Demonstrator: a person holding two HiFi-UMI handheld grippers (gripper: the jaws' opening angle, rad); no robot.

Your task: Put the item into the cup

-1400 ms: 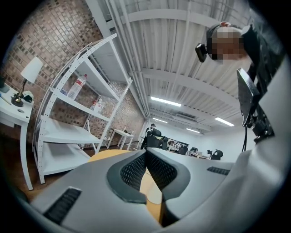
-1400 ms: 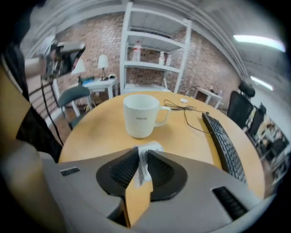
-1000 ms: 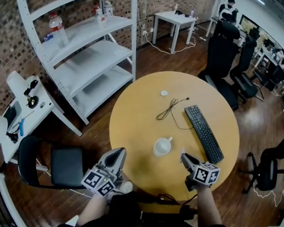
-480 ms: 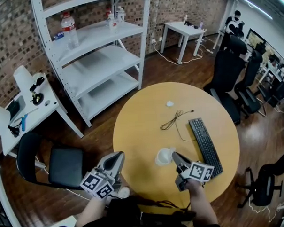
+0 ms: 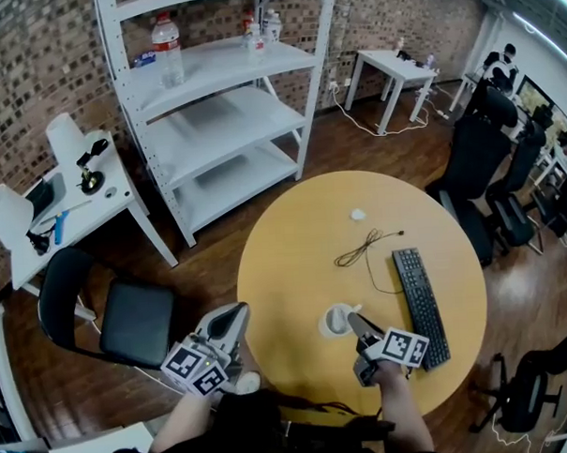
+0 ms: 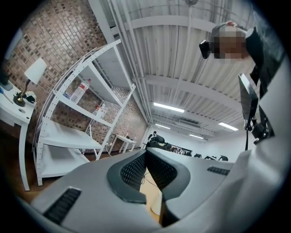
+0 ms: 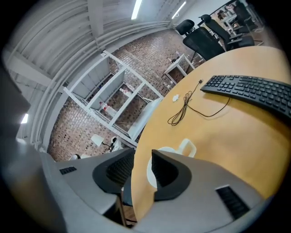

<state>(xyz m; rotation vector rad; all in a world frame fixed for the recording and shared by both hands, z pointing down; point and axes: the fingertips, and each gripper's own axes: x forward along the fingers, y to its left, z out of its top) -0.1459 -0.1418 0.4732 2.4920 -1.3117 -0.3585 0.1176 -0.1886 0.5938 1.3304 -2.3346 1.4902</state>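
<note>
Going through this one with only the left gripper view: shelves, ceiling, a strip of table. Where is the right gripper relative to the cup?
Observer: The right gripper has its tip at the right side of the white cup, which stands on the round table.
Operator: Holding anything?
Observer: No; its jaws are opening with nothing between them.
Operator: What else is near?
Observer: A black keyboard lies right of the cup.
</note>
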